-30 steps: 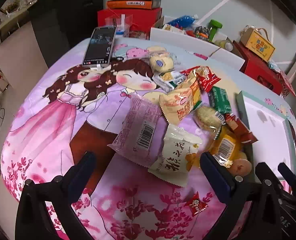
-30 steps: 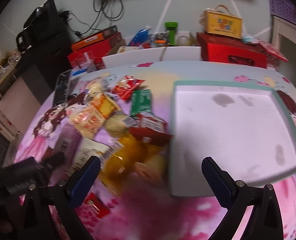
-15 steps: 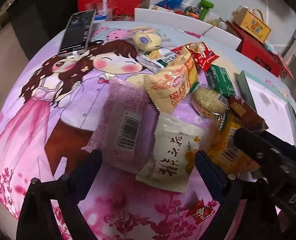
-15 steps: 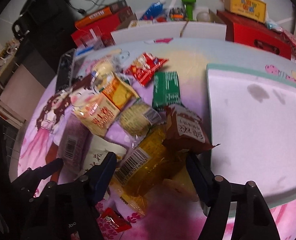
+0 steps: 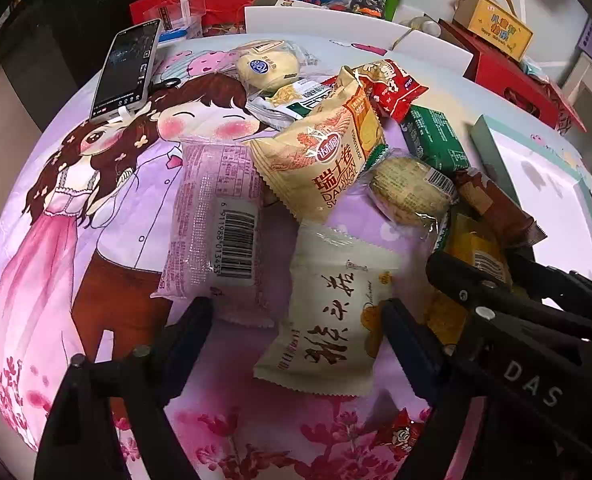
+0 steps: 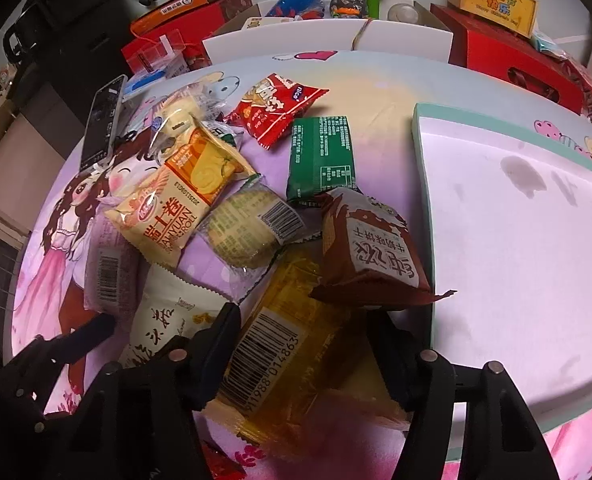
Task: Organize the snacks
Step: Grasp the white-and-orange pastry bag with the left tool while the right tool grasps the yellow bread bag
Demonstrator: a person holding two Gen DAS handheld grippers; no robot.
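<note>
Right gripper (image 6: 304,344) jaws narrowed around yellow packet (image 6: 279,344), contact unclear, its near end blurred. Left gripper (image 5: 296,320) jaws wide over cream packet (image 5: 332,320). Tray (image 6: 424,184) holds no snacks; the pile lies beside it on the tabletop (image 5: 95,220).

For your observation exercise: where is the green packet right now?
In the right wrist view the green packet lies flat mid-table, between the red packet and the brown packet, left of the tray.
</note>
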